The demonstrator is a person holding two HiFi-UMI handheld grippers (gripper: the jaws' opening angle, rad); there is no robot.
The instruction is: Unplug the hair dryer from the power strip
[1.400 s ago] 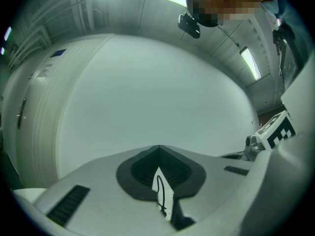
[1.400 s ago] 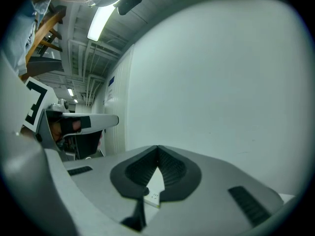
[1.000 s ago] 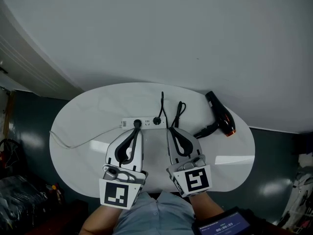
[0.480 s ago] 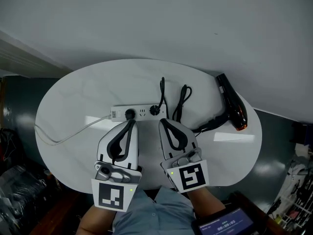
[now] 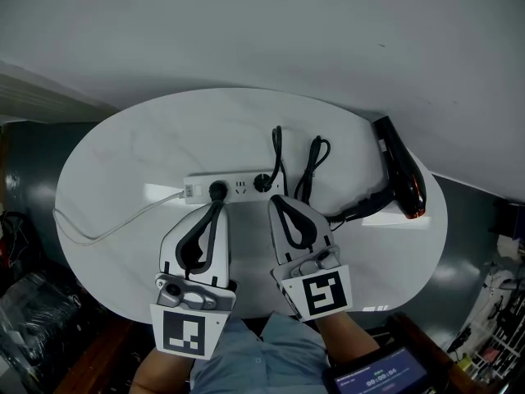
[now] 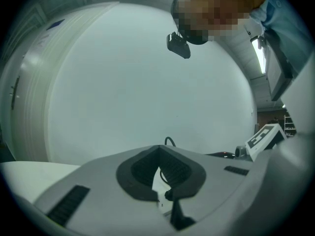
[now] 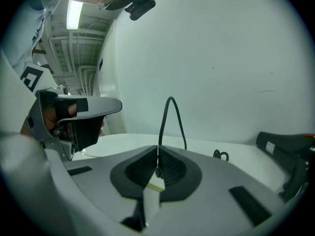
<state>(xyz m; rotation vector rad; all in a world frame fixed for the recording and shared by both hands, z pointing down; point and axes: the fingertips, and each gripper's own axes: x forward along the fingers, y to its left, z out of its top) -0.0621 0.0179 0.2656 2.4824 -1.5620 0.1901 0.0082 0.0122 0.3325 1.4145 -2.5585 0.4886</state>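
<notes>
A white power strip (image 5: 234,189) lies across the middle of the white oval table (image 5: 123,162). A black plug (image 5: 262,184) sits in it, and its black cord (image 5: 279,150) loops behind the strip. The same cord (image 7: 170,117) arches up in the right gripper view. The black hair dryer (image 5: 402,179) lies at the table's right edge, and it is also seen on the table as the hair dryer (image 7: 285,149) in the right gripper view. My left gripper (image 5: 215,208) (image 6: 158,149) is shut and empty, just in front of the strip. My right gripper (image 5: 277,202) (image 7: 157,151) is shut and empty too, near the plug.
A second black round part (image 5: 217,190) sits on the strip's left half. The strip's white cable (image 5: 123,224) trails off the table's left edge. A white wall stands behind. Dark floor with clutter surrounds the table, and a tablet screen (image 5: 377,377) shows at the bottom right.
Both grippers have sunk lower toward the table and stayed shut. The table and the hair dryer have shifted in the head view as the head moved.
</notes>
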